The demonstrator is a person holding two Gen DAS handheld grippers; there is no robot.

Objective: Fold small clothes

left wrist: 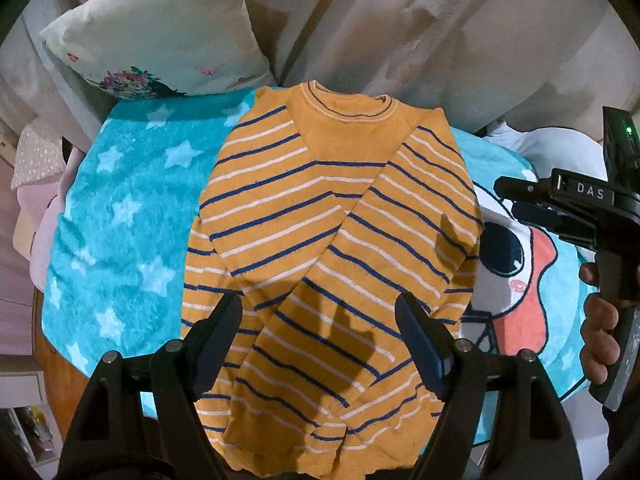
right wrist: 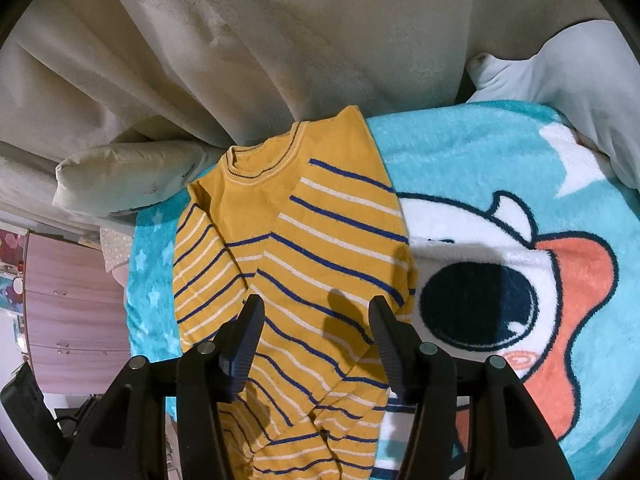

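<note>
A small orange sweater [left wrist: 328, 232] with blue and white stripes lies flat on a turquoise blanket, collar away from me, both sleeves folded across its front. It also shows in the right wrist view [right wrist: 304, 264]. My left gripper [left wrist: 320, 320] is open and empty, hovering above the sweater's lower half. My right gripper [right wrist: 314, 320] is open and empty above the sweater's right side. In the left wrist view the right gripper [left wrist: 520, 200] shows at the right edge, held in a hand, over the blanket beside the sweater.
The turquoise blanket [left wrist: 120, 216] has white stars and a cartoon figure [right wrist: 500, 292]. A white floral pillow [left wrist: 160, 36] and beige drapes [right wrist: 260, 48] lie behind. A pink drawer unit [right wrist: 72, 300] stands at the left. A pale cloth [right wrist: 580, 80] lies at the far right.
</note>
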